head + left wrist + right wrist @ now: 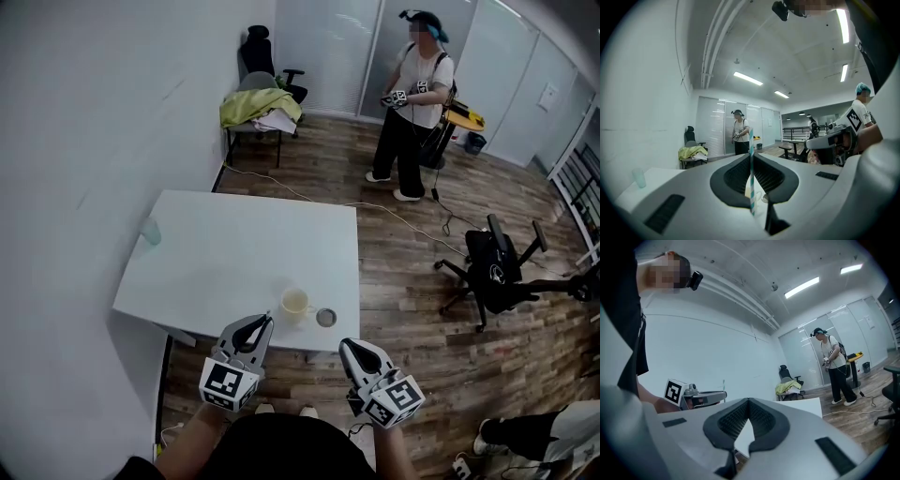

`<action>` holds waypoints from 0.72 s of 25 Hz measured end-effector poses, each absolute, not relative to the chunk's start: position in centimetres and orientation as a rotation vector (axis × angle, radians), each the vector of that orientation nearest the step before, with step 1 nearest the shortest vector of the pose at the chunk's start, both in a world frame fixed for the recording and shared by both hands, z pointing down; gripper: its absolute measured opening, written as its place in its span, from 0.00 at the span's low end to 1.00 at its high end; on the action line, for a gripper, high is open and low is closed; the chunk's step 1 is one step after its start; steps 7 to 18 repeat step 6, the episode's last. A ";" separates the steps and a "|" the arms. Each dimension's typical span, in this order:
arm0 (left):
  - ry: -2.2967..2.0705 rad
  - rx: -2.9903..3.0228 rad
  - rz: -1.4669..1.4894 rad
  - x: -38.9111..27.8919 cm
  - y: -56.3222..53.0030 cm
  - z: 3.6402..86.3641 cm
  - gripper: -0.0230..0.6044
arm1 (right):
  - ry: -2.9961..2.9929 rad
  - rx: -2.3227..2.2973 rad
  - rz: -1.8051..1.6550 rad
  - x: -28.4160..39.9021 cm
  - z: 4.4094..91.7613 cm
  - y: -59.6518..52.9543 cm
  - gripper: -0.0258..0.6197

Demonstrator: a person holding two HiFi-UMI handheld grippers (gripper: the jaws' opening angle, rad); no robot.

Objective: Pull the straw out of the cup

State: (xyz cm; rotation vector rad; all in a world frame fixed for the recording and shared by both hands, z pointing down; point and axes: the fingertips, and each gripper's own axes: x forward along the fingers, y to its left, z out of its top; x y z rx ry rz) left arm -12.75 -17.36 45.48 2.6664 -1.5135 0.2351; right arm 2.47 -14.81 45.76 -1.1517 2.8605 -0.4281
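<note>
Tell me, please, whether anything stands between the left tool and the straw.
Nothing visible does: the left tool is shut on the straw, which stands upright between its jaws, with the cup beyond it.

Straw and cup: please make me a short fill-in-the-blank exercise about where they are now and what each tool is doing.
1. The left tool clamps the striped straw, which is ____ of the cream cup.
2. The right tool is shut and holds ____.
3. In the head view, a small round object lies on the white table just to the ____ of the cup.

Missing words: out; nothing; right
</note>
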 end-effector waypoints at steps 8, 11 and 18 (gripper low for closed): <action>-1.494 2.671 0.224 -12.9 -18.4 45.6 0.09 | 2.860 -1.165 -0.428 2.1 45.8 -15.6 0.07; -1.494 2.671 0.224 -12.9 -18.4 45.6 0.09 | 2.860 -1.165 -0.428 2.1 45.8 -15.6 0.07; -1.494 2.671 0.224 -12.9 -18.4 45.6 0.09 | 2.860 -1.165 -0.428 2.1 45.8 -15.6 0.07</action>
